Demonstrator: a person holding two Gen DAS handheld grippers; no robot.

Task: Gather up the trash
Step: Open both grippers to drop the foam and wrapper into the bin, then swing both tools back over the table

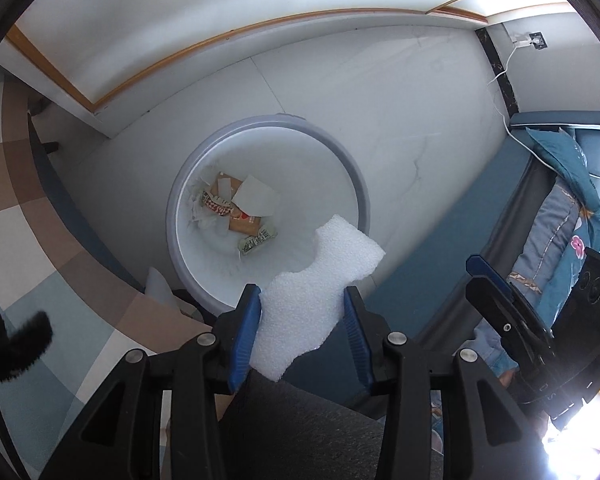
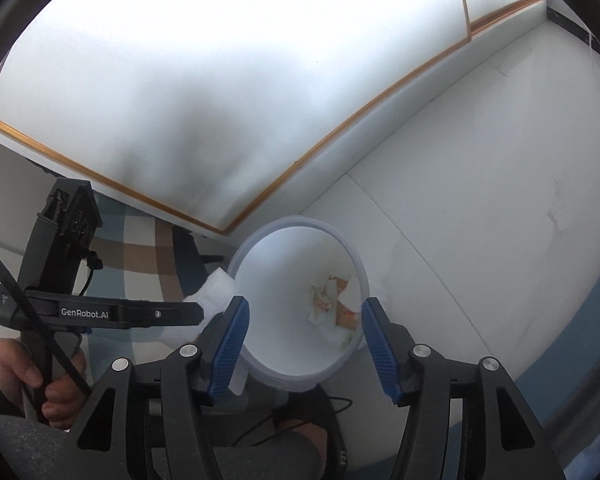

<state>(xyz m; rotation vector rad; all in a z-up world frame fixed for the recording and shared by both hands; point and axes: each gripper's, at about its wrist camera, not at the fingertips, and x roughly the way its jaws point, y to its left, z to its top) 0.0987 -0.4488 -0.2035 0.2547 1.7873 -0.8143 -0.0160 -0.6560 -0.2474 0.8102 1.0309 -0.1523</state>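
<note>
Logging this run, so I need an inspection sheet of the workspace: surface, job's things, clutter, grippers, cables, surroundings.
Surface: white floor, checked mat beside it.
Job's things: foam over bin; wrappers and paper inside.
Clutter: nothing seen.
Grippers: left gripper jaws shut on foam; right gripper open, holding nothing, above bin.
Cables: white cable to wall socket; black cable at left gripper.
Surroundings: bed with blue quilt, white wall.

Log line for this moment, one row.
left gripper: holds foam piece above bin | right gripper: open, empty | bin: wrappers, paper inside
</note>
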